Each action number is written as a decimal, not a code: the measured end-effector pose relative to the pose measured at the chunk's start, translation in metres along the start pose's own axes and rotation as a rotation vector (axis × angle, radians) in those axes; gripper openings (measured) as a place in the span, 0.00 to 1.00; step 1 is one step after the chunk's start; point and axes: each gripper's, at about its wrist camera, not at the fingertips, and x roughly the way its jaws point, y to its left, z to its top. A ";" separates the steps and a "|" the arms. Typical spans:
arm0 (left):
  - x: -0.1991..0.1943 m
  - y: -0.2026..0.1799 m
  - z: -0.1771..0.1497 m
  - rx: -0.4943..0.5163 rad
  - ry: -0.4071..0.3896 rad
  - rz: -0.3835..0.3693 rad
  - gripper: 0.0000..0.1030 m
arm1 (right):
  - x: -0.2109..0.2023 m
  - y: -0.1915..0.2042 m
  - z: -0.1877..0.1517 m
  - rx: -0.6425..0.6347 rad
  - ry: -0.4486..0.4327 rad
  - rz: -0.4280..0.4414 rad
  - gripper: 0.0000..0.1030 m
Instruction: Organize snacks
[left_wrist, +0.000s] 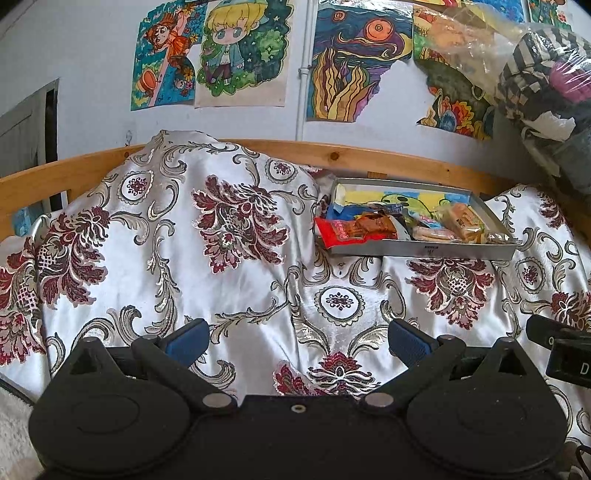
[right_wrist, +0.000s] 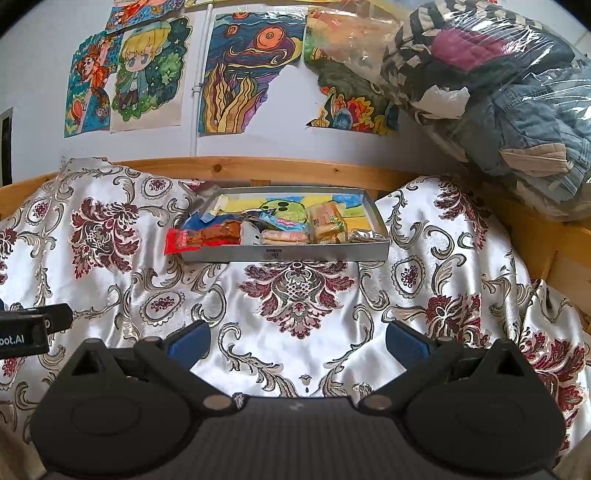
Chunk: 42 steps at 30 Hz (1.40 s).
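Both grippers idle, fingers spread wide, nothing held: left gripper (left_wrist: 295, 338), right gripper (right_wrist: 297, 338). Snacks sit in grey tray (right_wrist: 295, 254) on the bed, red packet (right_wrist: 181, 240) hanging over left rim. Likely wrap-up step; next move: nudge that packet in.

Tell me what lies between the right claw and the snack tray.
Only bare floral cloth: in the right wrist view nothing sits between the open right claw and the snack tray.

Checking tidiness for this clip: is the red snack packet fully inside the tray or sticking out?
Sticking out. The red snack packet overhangs the left end of the tray onto the cloth; its other end lies inside.
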 end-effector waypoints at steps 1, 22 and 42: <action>0.000 0.000 0.000 -0.001 -0.001 0.000 0.99 | 0.000 0.000 0.000 0.000 0.000 0.000 1.00; 0.000 -0.001 0.000 0.000 0.002 0.001 0.99 | 0.001 0.000 -0.002 -0.006 0.003 0.000 1.00; 0.004 -0.002 -0.001 0.044 0.067 -0.046 0.99 | 0.001 0.001 -0.003 -0.008 0.003 0.000 1.00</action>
